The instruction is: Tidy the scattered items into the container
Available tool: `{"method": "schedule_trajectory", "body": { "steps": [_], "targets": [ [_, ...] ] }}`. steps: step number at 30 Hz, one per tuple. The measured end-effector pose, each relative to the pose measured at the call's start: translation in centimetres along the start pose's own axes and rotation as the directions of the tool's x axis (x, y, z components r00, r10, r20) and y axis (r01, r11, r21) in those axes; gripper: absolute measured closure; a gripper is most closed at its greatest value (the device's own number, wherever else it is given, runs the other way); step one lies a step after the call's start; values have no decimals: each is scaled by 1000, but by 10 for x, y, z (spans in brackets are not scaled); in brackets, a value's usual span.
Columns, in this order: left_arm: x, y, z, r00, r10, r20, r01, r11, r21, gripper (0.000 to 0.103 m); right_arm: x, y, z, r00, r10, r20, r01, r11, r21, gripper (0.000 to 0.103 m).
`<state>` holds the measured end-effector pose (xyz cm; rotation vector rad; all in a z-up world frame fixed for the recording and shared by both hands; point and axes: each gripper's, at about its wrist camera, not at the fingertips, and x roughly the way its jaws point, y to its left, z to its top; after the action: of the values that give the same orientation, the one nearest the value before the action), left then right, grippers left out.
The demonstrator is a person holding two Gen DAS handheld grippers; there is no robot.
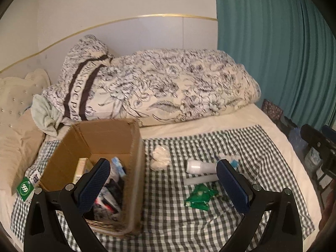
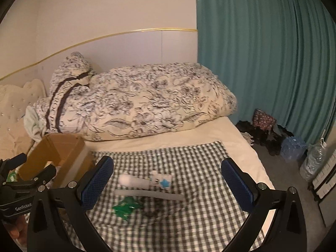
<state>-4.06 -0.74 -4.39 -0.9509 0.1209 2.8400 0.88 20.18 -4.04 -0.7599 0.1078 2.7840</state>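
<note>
The left gripper (image 1: 162,185) is wide open and holds nothing. Its left finger (image 1: 94,185) hangs over the open top of the cardboard box (image 1: 137,147), and its right finger (image 1: 234,185) hangs over the checked cloth (image 1: 210,226). Neither finger touches anything.

The right gripper (image 2: 168,185) is wide open too, and it is empty. Its fingers (image 2: 97,185) hang above the cloth, one on each side of the loose things, not touching them.

The box sits on the left side of the bed (image 1: 210,124), on the cloth. Some small packets and a tan carton already lie inside it.

Four things still lie on the cloth to the right of the box. A crumpled white tissue (image 1: 160,157) is just beside the box. A white bottle (image 2: 145,181) with a blue star on its label lies on its side, further right. A flat white stick (image 2: 149,194) lies just in front of the bottle. A green wrapper (image 2: 125,208) lies nearest, just in front of the stick.

A green tag (image 1: 25,188) pokes out on the left of the box.

A rolled-up flowery quilt (image 1: 168,84) lies along the far side of the bed. A teal curtain (image 2: 262,52) hangs on the right.
</note>
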Motion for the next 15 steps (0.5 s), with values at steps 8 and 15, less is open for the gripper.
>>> {"method": "schedule_trajectory", "body": {
  "steps": [8, 15],
  "targets": [
    [25, -19, -15, 999, -22, -42, 23, 999, 26, 0, 32, -32, -24, 996, -19, -84, 19, 1000, -1, 0],
    [47, -31, -25, 997, -23, -80, 25, 999, 30, 0, 60, -38, -41, 990, -25, -141, 16, 998, -63, 0]
  ]
}}
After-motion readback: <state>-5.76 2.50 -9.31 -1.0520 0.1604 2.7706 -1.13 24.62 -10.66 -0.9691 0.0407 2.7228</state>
